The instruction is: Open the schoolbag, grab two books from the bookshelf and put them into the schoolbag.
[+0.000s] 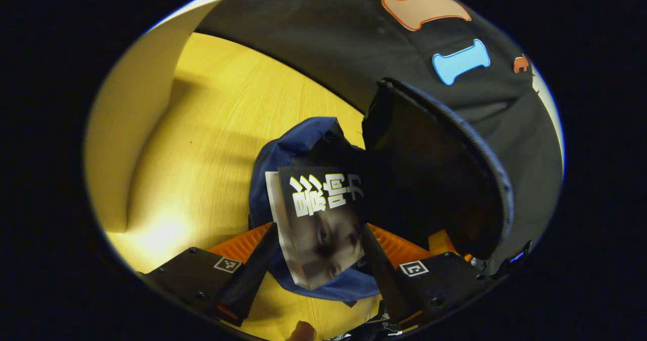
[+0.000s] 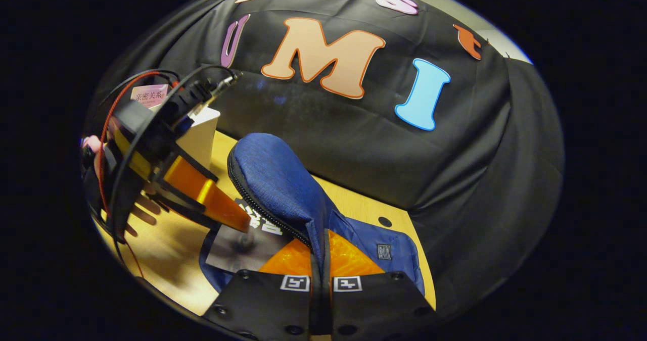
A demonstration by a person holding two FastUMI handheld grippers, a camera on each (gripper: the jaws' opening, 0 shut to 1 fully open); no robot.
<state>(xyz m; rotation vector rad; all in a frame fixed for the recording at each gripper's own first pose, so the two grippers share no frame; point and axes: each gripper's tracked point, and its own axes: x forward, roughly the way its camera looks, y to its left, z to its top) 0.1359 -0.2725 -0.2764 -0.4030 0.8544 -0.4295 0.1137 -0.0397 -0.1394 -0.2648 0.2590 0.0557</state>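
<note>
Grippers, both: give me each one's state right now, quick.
Left gripper: shut on the black-covered book with white characters, over the open blue fabric schoolbag.
Right gripper: shut on the schoolbag's zippered flap, holding it up.

- Yellow wooden tabletop [image 1: 212, 144], lit brightly near the lower left.
- Small dark round hole [image 2: 384, 222] in the tabletop, near the booth's black cloth wall [image 2: 354, 144].
- Pale upright panel [image 1: 136, 103] along the table's left edge.
</note>
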